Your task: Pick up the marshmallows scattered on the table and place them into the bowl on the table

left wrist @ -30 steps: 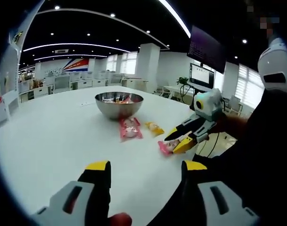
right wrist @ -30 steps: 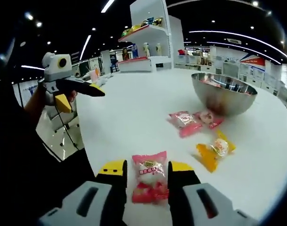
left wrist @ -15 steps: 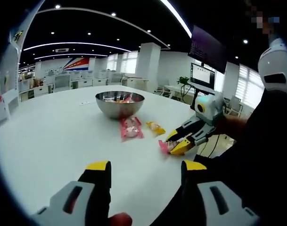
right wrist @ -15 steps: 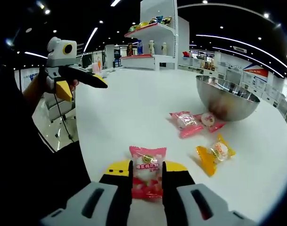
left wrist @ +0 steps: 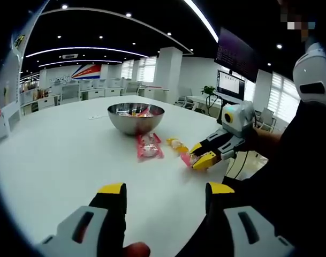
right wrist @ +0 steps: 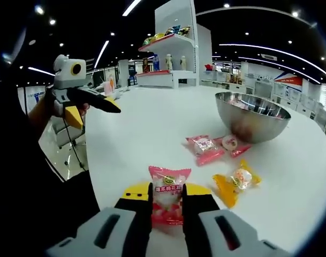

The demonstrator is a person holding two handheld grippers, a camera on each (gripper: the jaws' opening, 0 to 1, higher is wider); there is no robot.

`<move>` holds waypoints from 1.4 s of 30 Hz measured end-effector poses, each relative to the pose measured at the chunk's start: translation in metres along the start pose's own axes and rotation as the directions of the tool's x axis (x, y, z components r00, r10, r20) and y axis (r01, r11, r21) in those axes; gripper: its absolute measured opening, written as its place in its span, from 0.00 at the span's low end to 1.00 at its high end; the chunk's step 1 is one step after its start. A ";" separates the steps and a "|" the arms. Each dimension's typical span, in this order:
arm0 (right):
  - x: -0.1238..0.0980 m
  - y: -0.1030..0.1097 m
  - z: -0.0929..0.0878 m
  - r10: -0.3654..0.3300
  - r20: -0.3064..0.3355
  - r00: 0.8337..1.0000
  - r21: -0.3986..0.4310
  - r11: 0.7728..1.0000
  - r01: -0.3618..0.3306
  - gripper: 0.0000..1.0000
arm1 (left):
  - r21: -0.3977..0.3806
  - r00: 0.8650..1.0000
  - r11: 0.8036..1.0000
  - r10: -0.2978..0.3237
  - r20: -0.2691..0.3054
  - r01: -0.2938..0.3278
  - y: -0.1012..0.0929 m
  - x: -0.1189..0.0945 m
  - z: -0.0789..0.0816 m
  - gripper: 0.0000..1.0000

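My right hand-held gripper (right wrist: 166, 194) is clenched on a pink-wrapped marshmallow (right wrist: 167, 193), pinched between both yellow-tipped jaws just above the white desk (right wrist: 146, 128). Beyond it to the right lies a yellow-wrapped marshmallow (right wrist: 233, 181), and farther on two pink-wrapped ones (right wrist: 204, 148) sit just before the steel bowl (right wrist: 252, 116), which already holds some sweets. My left hand-held gripper (left wrist: 164, 193) is released, jaws spread apart with nothing between them, over the desk's near side, well short of the bowl.
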State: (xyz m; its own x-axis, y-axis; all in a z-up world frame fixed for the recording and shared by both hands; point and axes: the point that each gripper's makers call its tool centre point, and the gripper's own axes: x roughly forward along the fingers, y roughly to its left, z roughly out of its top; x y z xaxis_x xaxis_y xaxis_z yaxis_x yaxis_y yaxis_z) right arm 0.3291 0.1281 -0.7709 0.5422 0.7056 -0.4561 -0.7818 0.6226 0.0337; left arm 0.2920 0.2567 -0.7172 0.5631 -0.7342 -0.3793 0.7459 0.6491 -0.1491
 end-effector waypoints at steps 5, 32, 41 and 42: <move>-0.002 -0.005 0.010 0.008 0.034 0.999 0.019 1.000 -0.009 0.22 | -0.003 1.000 1.000 0.001 -0.001 -0.001 0.000 0.002 0.000 0.60; -0.015 -0.088 0.115 -0.030 0.180 0.983 -0.089 0.995 0.047 0.22 | -0.006 1.000 1.000 -0.004 0.015 0.004 0.002 0.012 0.007 0.58; -0.007 -0.112 0.133 -0.037 0.198 0.979 -0.058 0.997 0.050 0.21 | -0.006 1.000 1.000 0.004 0.013 -0.004 0.002 0.010 0.005 0.58; -0.005 -0.116 0.134 -0.042 0.198 0.979 -0.059 0.997 0.054 0.21 | -0.007 1.000 1.000 0.005 0.013 -0.005 0.002 0.010 0.005 0.58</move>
State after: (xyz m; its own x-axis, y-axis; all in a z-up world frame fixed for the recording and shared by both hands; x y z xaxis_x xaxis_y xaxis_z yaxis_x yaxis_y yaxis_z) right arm 0.4580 0.0981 -0.6532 0.6244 0.7320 -0.2725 -0.7680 0.6390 -0.0433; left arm 0.3011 0.2495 -0.7166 0.5713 -0.7334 -0.3684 0.7406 0.6541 -0.1535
